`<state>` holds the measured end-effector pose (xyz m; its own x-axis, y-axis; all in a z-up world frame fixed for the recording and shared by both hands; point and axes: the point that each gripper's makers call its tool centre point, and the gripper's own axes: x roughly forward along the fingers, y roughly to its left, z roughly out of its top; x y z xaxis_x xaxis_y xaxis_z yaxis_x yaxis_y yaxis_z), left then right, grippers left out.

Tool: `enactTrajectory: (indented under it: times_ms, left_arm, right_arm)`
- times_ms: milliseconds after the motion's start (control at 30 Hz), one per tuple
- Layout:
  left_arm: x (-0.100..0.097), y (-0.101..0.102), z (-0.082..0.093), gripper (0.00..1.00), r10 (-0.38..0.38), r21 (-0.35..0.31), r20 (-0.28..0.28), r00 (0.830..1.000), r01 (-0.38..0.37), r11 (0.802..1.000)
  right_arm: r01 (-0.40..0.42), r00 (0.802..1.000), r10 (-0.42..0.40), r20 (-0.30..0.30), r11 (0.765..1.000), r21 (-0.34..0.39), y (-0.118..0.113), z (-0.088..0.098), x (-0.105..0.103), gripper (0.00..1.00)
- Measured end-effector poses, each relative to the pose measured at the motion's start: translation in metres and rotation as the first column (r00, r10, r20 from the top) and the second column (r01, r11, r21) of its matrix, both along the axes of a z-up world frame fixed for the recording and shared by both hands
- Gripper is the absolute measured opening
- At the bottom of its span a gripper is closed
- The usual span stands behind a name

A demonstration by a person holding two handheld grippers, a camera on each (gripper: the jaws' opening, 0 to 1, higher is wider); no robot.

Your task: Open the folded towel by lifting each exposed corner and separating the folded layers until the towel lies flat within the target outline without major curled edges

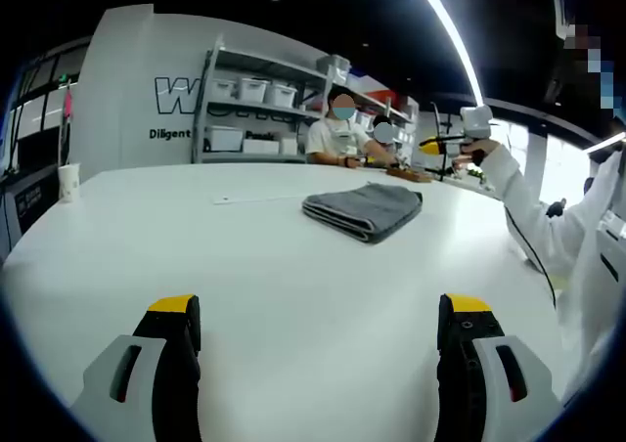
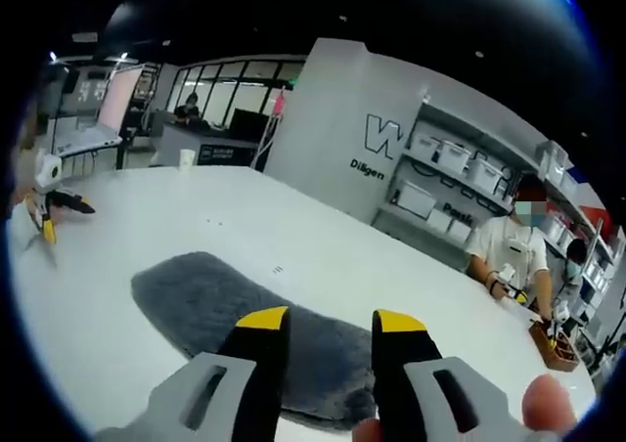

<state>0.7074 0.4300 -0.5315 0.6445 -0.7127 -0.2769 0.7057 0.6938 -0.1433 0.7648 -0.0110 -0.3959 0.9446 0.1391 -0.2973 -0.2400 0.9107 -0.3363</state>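
Folded grey terry towel (image 1: 364, 210) lying on the wide white round-edged table (image 1: 245, 266), toward its far right. White paper cup (image 1: 68, 182) at the far left edge. Metal shelving rack (image 1: 259, 105) behind the table, against the wall.

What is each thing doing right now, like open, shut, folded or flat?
Towel: folded, lying on the white table, not gripped.
Left gripper: open, jaws wide apart, holding nothing.
Right gripper: open, narrow gap, over the towel, holding nothing.
Paper cup: upright.
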Motion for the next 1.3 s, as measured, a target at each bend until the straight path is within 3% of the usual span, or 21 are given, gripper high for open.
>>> enactTrajectory:
  times_ms: [200,367,533,733,933,1300]
  left_arm:
    - [-0.001,0.000,0.000,1.00,-0.001,0.000,0.001,1.000,0.001,1.000]
    - [-0.003,-0.001,0.000,1.00,-0.001,0.000,0.001,1.000,0.001,1.000]
    - [-0.003,-0.001,0.000,1.00,-0.001,-0.001,0.001,1.000,0.001,1.000]
    - [-0.003,-0.001,0.000,1.00,-0.001,-0.001,0.001,1.000,0.001,1.000]
    - [-0.002,-0.001,0.000,1.00,-0.002,-0.001,0.000,1.000,0.002,1.000]
    - [0.001,0.001,0.000,1.00,0.000,0.000,-0.001,1.000,0.000,1.000]
  right_arm:
    - [-0.005,1.000,0.004,0.016,0.999,0.042,0.006,0.005,-0.001,0.43]
    - [-0.003,0.999,0.000,0.033,0.996,0.089,0.009,0.010,0.000,0.61]
    - [-0.015,0.999,0.008,0.052,0.990,0.139,0.013,0.015,-0.001,0.70]
    - [0.008,1.000,-0.013,0.023,0.978,0.208,0.009,0.014,0.004,0.93]
    - [-0.046,0.999,0.046,0.008,0.955,0.293,0.025,0.014,-0.001,0.99]
    - [-0.059,0.998,0.061,0.004,0.949,0.309,0.027,0.014,-0.001,1.00]
